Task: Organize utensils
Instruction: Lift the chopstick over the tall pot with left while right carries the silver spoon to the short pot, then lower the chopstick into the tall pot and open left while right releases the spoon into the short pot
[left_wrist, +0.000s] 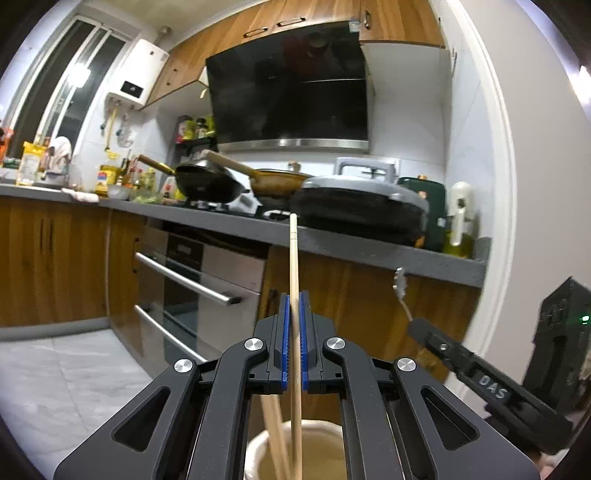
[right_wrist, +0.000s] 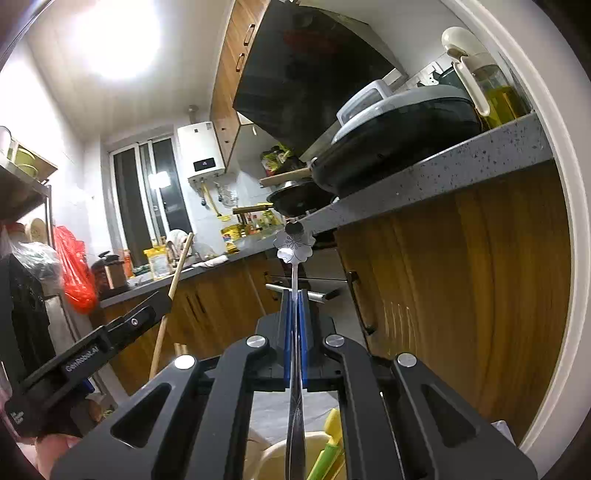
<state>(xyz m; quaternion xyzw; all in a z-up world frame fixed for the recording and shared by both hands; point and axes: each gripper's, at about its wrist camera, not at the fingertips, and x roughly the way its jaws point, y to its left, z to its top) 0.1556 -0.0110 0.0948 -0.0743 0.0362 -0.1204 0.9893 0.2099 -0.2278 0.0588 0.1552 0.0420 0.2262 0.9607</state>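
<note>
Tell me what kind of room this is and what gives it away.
A home kitchen, by all signs. A black range hood hangs over black and orange pans on a hob, a grey speckled countertop runs above wooden cabinets, and a white wall-mounted water heater sits beside the window.

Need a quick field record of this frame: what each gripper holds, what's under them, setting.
left gripper: shut on a wooden chopstick, standing upright
right gripper: shut on a metal spoon with a flower-shaped end
below left: beige cup holding a second chopstick
below right: pale container with a yellow-green utensil
setting: kitchen, grey countertop
</note>
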